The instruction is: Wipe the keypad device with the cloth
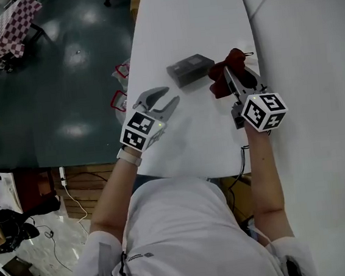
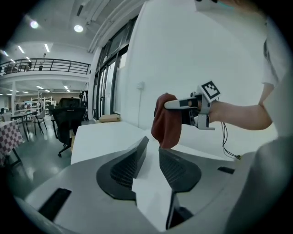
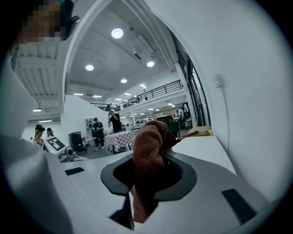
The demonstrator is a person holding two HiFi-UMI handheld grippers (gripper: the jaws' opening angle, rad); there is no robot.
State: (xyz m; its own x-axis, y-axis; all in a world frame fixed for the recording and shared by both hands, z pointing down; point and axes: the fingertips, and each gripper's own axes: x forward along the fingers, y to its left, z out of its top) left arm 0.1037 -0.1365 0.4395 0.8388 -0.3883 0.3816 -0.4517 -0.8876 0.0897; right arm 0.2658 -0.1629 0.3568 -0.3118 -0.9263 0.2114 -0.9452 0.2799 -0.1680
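Left tongs (image 1: 163,103) stand apart and empty over the near left part of the white tabletop (image 1: 190,16), short of the dark grey, box-shaped keypad device (image 1: 190,70). Right tongs (image 1: 240,79) are clamped on a bunched reddish-brown terry cloth (image 1: 220,77), held just right of the device; whether cloth and device touch I cannot tell. The device looks light and lies loose near the middle of the tabletop. With nothing bracing it, a wipe from the right would probably shove it left toward the tabletop's edge. The cloth is pinched by a fold with much hanging free, so a dragging stroke might tug it out, or the hard tong tips might scrape the keys.
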